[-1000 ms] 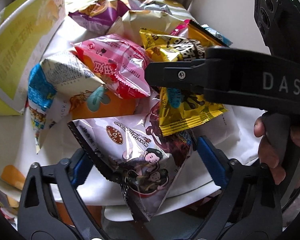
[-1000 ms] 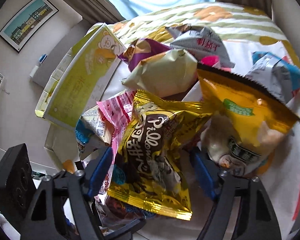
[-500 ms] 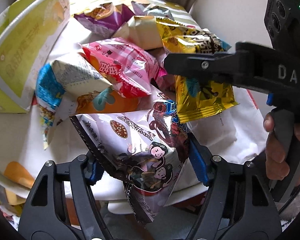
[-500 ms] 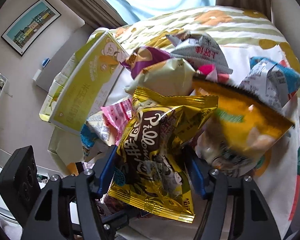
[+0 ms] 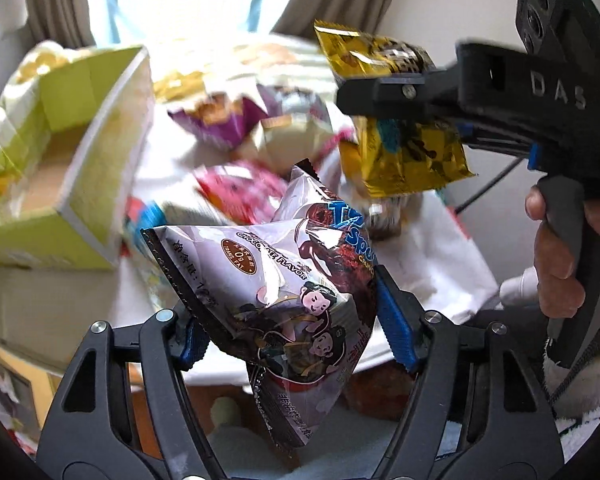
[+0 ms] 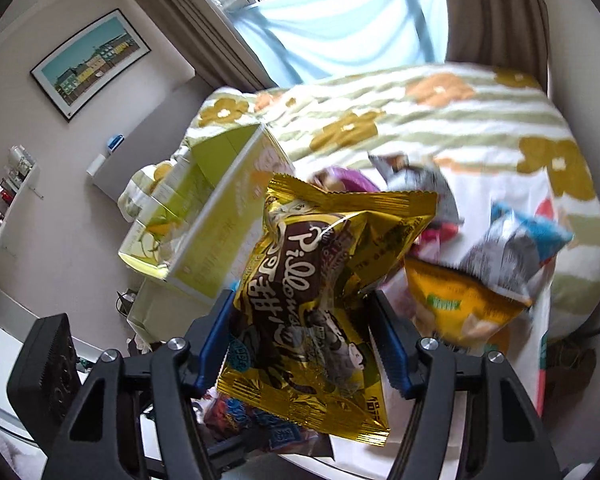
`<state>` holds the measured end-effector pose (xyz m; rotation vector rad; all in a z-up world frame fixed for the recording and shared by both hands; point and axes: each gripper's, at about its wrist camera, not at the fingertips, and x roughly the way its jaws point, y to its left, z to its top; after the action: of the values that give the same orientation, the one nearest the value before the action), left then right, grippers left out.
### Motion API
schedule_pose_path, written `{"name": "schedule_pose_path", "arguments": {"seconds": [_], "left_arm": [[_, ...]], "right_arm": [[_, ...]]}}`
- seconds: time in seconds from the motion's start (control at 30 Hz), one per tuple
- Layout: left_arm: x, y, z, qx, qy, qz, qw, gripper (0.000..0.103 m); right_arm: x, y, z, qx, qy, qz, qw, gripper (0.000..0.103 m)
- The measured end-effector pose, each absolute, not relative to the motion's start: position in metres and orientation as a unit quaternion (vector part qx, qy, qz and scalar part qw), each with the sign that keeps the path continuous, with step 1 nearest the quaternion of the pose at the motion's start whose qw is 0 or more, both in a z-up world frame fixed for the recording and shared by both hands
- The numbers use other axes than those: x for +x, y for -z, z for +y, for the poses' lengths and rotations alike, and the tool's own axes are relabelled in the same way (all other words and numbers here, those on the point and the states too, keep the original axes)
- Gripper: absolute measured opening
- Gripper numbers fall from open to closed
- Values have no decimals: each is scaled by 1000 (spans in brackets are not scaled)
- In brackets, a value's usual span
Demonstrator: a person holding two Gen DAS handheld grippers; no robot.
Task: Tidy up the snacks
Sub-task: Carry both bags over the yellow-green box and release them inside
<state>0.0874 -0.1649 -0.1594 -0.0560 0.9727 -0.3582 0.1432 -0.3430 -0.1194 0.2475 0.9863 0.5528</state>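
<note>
- Left gripper [image 5: 288, 316]: blue pads clamped on a glossy white chocolate-flavour snack packet [image 5: 284, 292], lifted.
- Right gripper [image 6: 304, 344]: pads pinching a gold foil snack pouch [image 6: 320, 300], raised above a green cardboard box [image 6: 204, 220].

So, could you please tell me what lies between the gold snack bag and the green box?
Nothing: in the right wrist view the gold snack bag overlaps the green box.

Both my wrist cameras look steeply down along their jaws, close over the bed [image 6: 440, 120]. Both views share the green box [image 5: 100, 160] [image 6: 220, 216] and the scattered snack pile [image 5: 236, 120] [image 6: 480, 280].
</note>
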Motion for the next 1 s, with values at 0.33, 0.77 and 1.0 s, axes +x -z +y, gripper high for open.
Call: {"name": "schedule_pose_path", "arguments": {"seconds": [0.33, 0.77, 1.0], "left_arm": [[141, 94, -64, -27, 136, 383, 913, 68], [260, 89, 105, 9, 109, 420, 901, 68], [306, 127, 134, 32, 140, 458, 877, 68]], "right_arm": [[164, 69, -289, 77, -253, 423, 867, 61], [230, 73, -138, 89, -240, 441, 860, 61], [242, 105, -87, 92, -198, 476, 852, 61]]}}
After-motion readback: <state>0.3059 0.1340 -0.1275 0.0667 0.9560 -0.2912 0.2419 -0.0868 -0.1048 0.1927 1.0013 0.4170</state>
